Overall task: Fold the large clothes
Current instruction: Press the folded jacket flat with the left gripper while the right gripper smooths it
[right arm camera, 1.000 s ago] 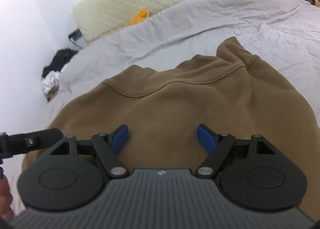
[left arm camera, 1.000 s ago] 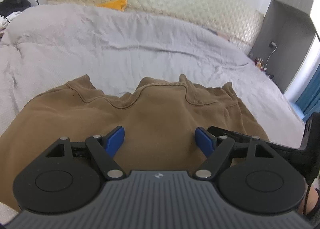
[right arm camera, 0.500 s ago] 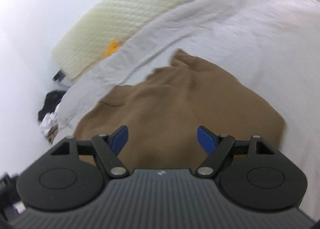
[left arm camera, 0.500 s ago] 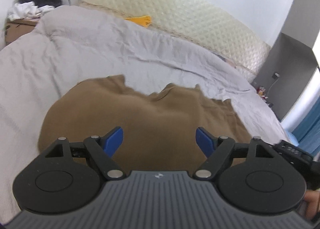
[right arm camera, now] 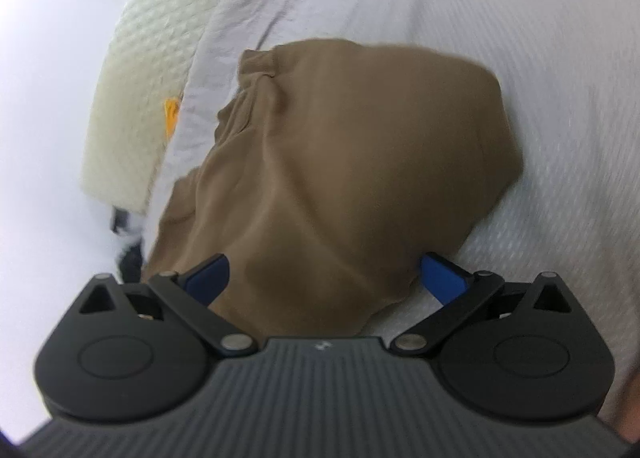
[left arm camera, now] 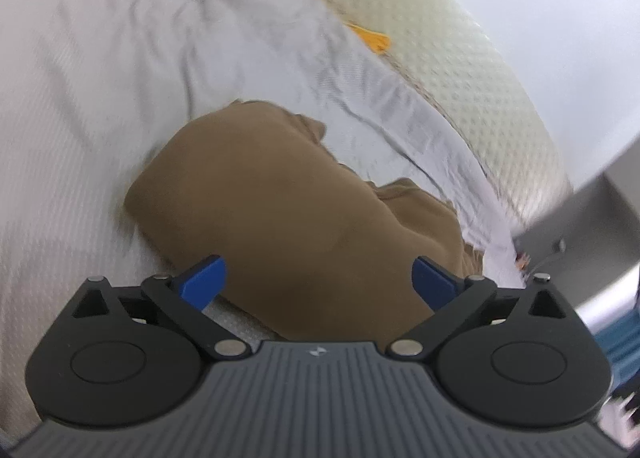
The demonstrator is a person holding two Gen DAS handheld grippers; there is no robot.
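**Both claws spread wide over a folded brown sweatshirt on the bed**

Left claw point(left arm camera: 318, 280) has its jaws opening, its blue pads point(left arm camera: 202, 282) standing far apart and pressing on nothing. Under and between them lies the near part of the brown sweatshirt point(left arm camera: 280, 198), but the pads do not grip the cloth. The right claw point(right arm camera: 324, 278) is the same: its jaws are opening, its blue pads point(right arm camera: 442, 276) are spread wide, and the sweatshirt's point(right arm camera: 340, 158) near edge sits between them without being pinched. The right-hand pad in that view hangs over bare bed cover just beside the cloth's edge.

The sweatshirt lies as a compact, rounded bundle on the pale grey bed cover point(left arm camera: 80, 98). Its top layer is smooth. A ribbed edge and some bunched folds show along its far side, toward the head of the bed. Bare cover surrounds it on the sides that are in view.

Farther back, the cover point(right arm camera: 540, 58) runs up to a cream quilted headboard point(left arm camera: 460, 70) along the bed's head edge. A small yellow-orange object point(left arm camera: 374, 38) sits where the cover meets the headboard point(right arm camera: 132, 98), well apart from the sweatshirt; the right wrist view shows it point(right arm camera: 171, 114) too. Both views are tilted and blurred, so finer detail cannot be told. A grey panel point(left arm camera: 592, 210) shows beyond the bed's far corner in the left wrist view.
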